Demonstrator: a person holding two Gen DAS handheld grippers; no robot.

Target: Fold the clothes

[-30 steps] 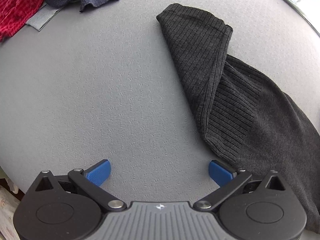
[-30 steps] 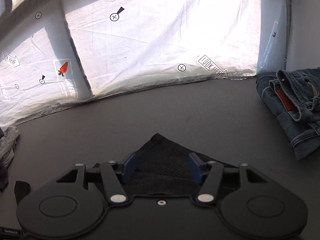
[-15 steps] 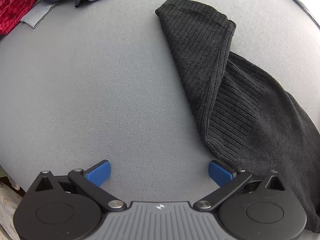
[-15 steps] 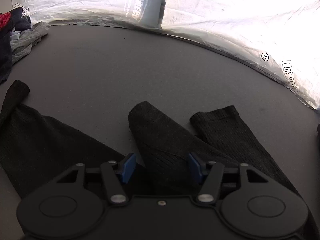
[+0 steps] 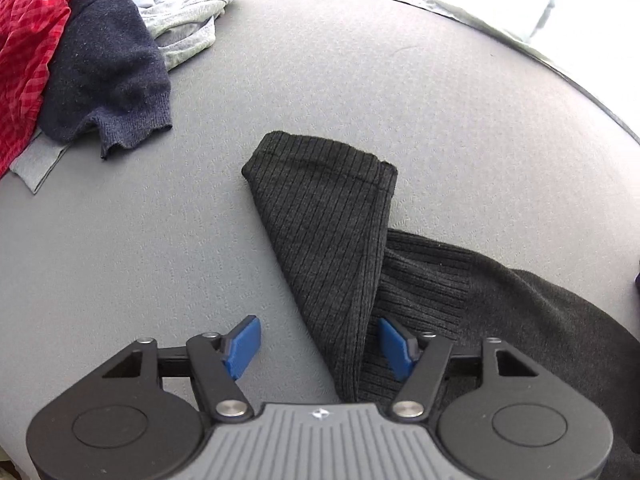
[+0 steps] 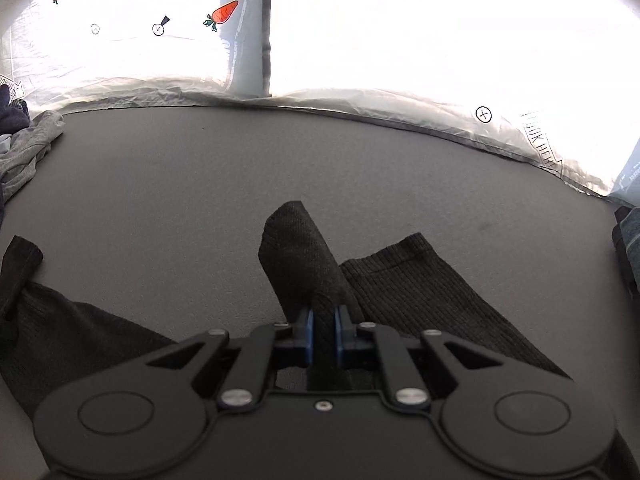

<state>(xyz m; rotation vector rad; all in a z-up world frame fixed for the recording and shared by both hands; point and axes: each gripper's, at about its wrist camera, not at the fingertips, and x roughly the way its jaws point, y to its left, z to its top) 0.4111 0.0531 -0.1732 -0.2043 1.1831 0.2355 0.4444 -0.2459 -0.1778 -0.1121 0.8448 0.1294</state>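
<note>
A black ribbed sweater (image 5: 520,312) lies on the grey table (image 5: 280,80). Its left sleeve (image 5: 332,216) points away from me, cuff at the far end. My left gripper (image 5: 320,344) is open, its blue pads on either side of that sleeve's near part, not closed on it. In the right wrist view my right gripper (image 6: 323,336) is shut on a raised fold of another sleeve (image 6: 304,256). A ribbed hem part (image 6: 416,288) lies just right of it, and the sweater body (image 6: 80,332) spreads to the left.
A pile of clothes sits at the table's far left: red checked cloth (image 5: 28,52), a navy knit (image 5: 104,76) and a light grey garment (image 5: 188,32). Blue jeans (image 6: 630,240) lie at the right edge. A bright plastic sheet (image 6: 400,40) hangs behind the table.
My left gripper moved forward and right so the sleeve now lies between its pads, jaws narrower. My right gripper closed on the sleeve fold it was straddling.
</note>
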